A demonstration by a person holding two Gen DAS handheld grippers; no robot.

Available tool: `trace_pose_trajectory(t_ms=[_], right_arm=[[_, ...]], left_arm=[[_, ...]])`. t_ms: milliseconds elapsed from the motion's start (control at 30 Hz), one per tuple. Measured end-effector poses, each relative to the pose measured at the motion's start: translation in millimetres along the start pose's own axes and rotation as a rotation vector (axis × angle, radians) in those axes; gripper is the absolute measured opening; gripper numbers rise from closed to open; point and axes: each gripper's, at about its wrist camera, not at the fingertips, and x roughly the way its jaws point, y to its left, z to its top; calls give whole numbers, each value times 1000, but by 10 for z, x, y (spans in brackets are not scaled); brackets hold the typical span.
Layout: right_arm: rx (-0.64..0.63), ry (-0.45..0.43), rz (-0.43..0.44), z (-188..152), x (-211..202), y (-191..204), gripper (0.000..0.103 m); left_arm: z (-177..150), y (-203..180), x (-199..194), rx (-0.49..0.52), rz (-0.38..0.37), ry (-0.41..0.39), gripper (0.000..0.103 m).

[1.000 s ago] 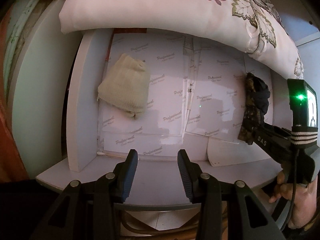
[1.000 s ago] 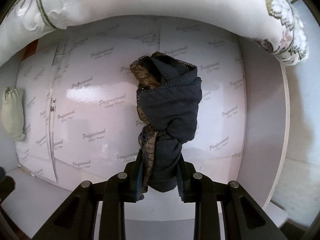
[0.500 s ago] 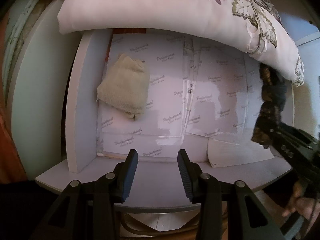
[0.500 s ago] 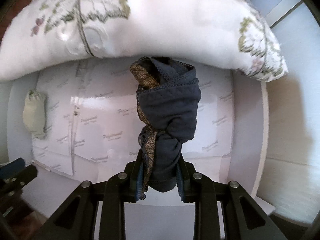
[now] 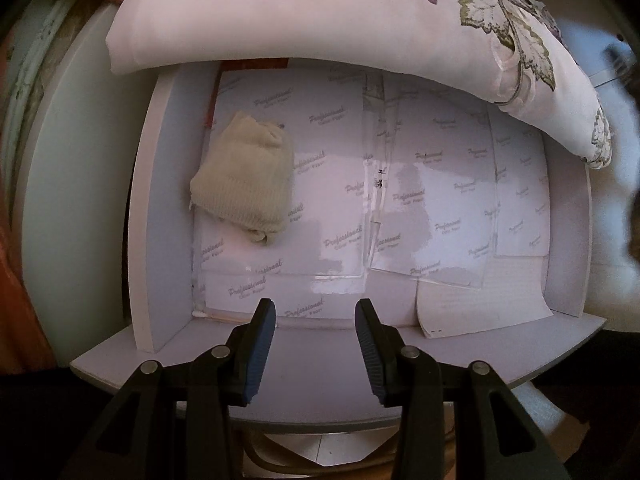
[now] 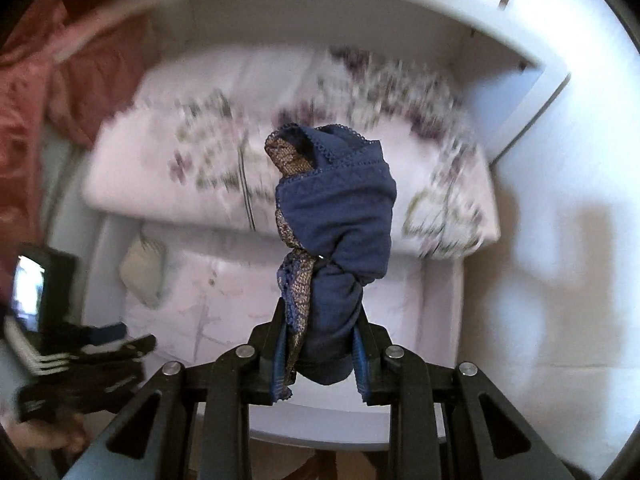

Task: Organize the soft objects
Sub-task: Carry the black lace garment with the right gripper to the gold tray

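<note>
Right gripper (image 6: 320, 354) clamped on knotted navy garment (image 6: 334, 216), now lifted clear of drawer (image 5: 148, 208) toward floral pillow (image 6: 280, 160) at 12 o'clock. Left gripper (image 5: 316, 344) held apart, empty; beige knit bundle (image 5: 244, 184) at 10 o'clock. Relocation under way.

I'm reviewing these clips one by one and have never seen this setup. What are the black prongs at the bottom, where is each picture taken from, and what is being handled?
No robot here: a person holds a two-finger gripper in each hand, with a fisheye camera on each looking along its fingers. The left view shows the left gripper, open and holding nothing, above a paper-lined drawer. A cream knitted bundle lies at its left, and a floral pillow overhangs the back. The right view shows the right gripper shut on a knotted navy cloth.
</note>
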Motion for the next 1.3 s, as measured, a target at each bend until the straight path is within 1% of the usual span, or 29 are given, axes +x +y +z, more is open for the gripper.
trace_pose_trajectory(t_ms=[133,300,400,500,700,767,833,900,1000,1067,1267,1300], right_arm=[[5,-124,24,273,-557,-108,27],[0,-289,68,805,-1228,-115,27],[-11,-352,90,1124,-1464,-62,27],[-1,-382,113,1435,-1574,-13,27],[40,-375,154,2003,-1468,32,27],[49,-344,163,2214,-1330,63,27],[46,-315,141,2331,-1215,60,27],[51,-262,142,2427,-1042,82,27],[36,-222,98,2496,-840,120,27],[27,-207,89,2523,-768,127,27],[-9,-189,59,2527,-626,188,28],[-15,-188,55,2531,-612,202,28]], left_arm=[[2,-16,5,7,4,6,42],[2,8,19,2,2,6,42],[-2,15,28,2,3,7,42],[-2,20,31,1,4,10,42],[-2,41,32,-3,-2,10,42],[-7,58,36,-5,-4,9,42],[-7,81,43,-14,-7,8,42],[-6,117,39,-26,-12,6,42],[-3,139,52,-36,-12,11,42],[-2,153,57,-40,-14,10,42],[12,237,50,-72,-31,5,42],[15,269,46,-83,-45,4,42]])
